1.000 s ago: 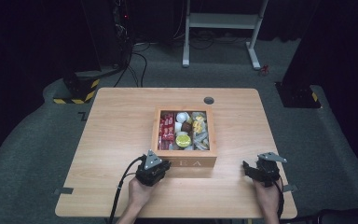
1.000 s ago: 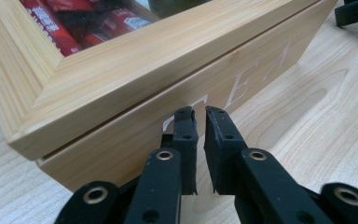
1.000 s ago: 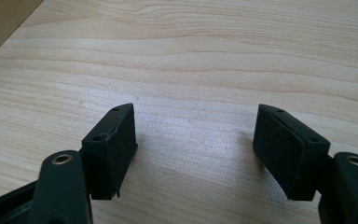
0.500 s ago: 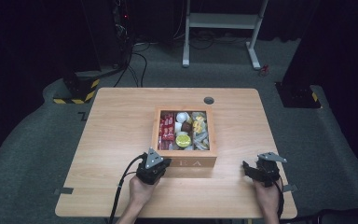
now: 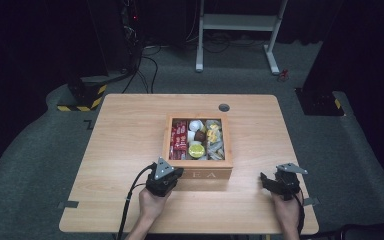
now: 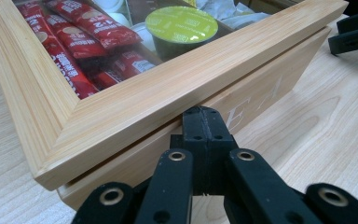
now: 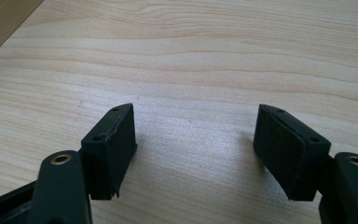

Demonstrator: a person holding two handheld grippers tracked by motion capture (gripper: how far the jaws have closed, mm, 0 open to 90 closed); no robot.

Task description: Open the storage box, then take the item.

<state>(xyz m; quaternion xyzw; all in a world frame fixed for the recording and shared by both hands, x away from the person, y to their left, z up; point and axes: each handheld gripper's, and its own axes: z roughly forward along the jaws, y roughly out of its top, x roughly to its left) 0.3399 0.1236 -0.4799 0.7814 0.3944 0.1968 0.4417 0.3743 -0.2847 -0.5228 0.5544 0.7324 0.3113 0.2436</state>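
Box: wooden tea box (image 5: 198, 172) sat mid-table, nearer the person's edge; pale letters "EA" showed on its front wall; lid w/ clear window in a wood frame (image 6: 135, 109), lid lying down on the box.
Contents: red sachets (image 6: 70, 39) in the left compartment as the high view showed it; green-topped capsule (image 6: 182, 25) in the middle one, nearest the front wall; white pods (image 5: 196, 125) and a brown one behind it; pale wrapped packets (image 5: 214, 140) at right.
L gripper: left gripper (image 6: 204, 122) had its jaws pressed fully together, nothing between them; tips sat at the box's front wall, right under the lid's front edge, near the left front corner. Whether tips touched the wood: couldn't tell.
L hand: left hand (image 5: 152, 205) held it from the near table edge, cable trailing off to the person's side.
R gripper: right gripper (image 7: 196, 140) had its jaws spread wide, empty, bare table (image 7: 191, 60) between them; it was well apart from the box, near the table's right front corner.
R hand: right hand (image 5: 286, 212) gripped it low over the wood.
Far edge: round dark cable hole (image 5: 224, 107) behind the box.
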